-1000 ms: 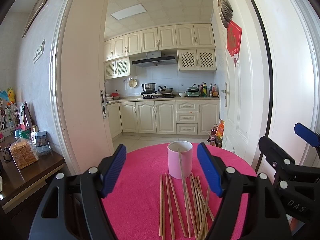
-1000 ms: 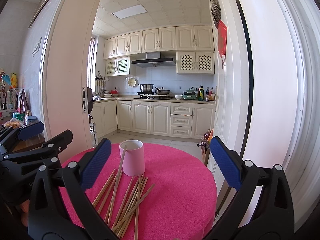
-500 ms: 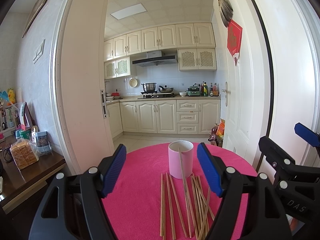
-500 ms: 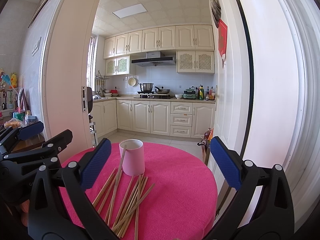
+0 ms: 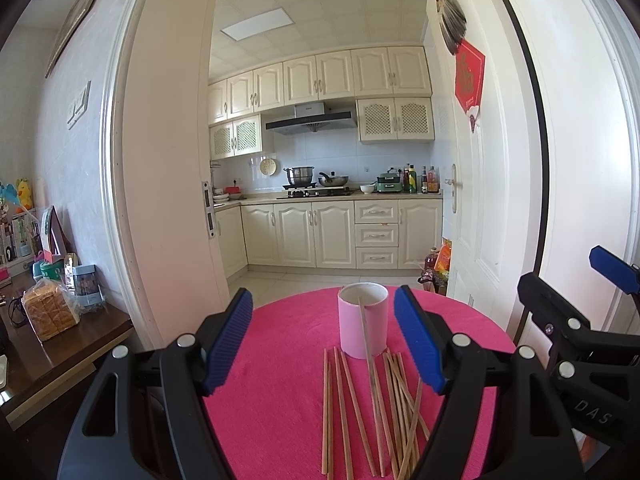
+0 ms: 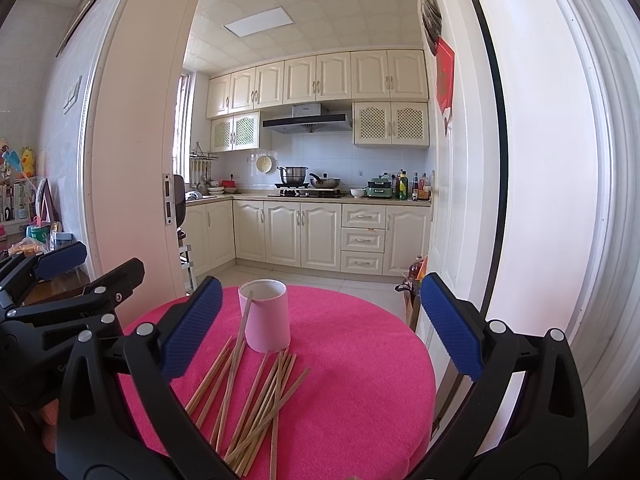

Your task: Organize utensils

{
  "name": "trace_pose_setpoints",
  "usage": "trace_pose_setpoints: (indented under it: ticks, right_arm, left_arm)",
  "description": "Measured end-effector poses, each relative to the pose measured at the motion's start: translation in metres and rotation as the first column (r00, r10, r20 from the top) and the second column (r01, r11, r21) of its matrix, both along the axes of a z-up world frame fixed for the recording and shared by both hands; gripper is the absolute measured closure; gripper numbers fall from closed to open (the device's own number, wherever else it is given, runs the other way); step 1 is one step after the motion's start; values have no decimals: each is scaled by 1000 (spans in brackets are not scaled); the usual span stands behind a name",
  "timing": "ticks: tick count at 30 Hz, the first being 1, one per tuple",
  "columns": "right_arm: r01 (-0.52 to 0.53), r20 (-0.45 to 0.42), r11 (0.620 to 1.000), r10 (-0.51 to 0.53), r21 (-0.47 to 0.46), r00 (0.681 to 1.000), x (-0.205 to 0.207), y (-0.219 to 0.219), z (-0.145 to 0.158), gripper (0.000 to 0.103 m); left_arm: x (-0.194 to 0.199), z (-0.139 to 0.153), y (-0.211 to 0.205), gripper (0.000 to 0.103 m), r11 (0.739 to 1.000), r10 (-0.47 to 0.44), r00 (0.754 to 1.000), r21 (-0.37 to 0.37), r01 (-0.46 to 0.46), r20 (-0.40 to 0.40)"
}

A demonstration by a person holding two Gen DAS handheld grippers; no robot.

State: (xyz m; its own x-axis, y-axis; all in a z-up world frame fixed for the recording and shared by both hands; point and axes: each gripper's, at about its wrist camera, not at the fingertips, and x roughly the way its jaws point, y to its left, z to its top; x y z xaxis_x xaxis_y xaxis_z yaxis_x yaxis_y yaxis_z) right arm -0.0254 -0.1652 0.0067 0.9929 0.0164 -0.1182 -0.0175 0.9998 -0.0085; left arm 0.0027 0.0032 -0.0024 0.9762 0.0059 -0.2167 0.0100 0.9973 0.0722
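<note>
your left tongs point(image 5: 323, 340) are released, blue pads point(image 5: 228, 340) spread wide and holding nothing, hovering above the near side of the pink table point(image 5: 280, 380). your right tongs point(image 6: 320, 326) are released too, pads point(image 6: 450, 326) even wider apart, empty, held just to the right of the left pair; each pair shows at the edge of the other's view, the right tongs point(image 5: 580, 320) at the far right of the left camera and the left tongs point(image 6: 60, 292) at the far left of the right camera. closest below you, between and just under the left tongs' fingers, the chopsticks point(image 5: 374, 408) lie loose on the table: a few spaced and roughly parallel on the left of the bunch, the rest crossed in a pile toward the right finger. from the right tongs the same chopsticks point(image 6: 256, 392) fan out below the left finger and toward the middle of the gap. one chopstick leans up against the cup point(image 5: 363, 320), its tip resting on the rim. the cup point(image 6: 265, 315) stands upright just beyond the pile, touching the far ends of some sticks, centred between the left tongs' pads and nearer the left pad of the right tongs. left of the left tongs a dark side table point(image 5: 60, 352) carries a bagged loaf point(image 5: 49, 310). beyond the table an open doorway gives onto a kitchen with cream cabinets point(image 5: 320, 236), with a pot point(image 5: 300, 175) on the stove.
</note>
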Motion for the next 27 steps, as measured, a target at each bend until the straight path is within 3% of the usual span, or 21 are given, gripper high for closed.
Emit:
trace_pose_setpoints:
  ticks: [20,27]
  right_arm:
    - [-4,-21,1000,4,6,1000,3,0,4,6]
    - [-2,-67,1000,4,31,998,9,-1,0,6]
  left_arm:
    - [1,-4,0,31,1000,6,1000,4,-6,-11]
    - [7,-8,0,31,1000,7,999,8,-6,-39]
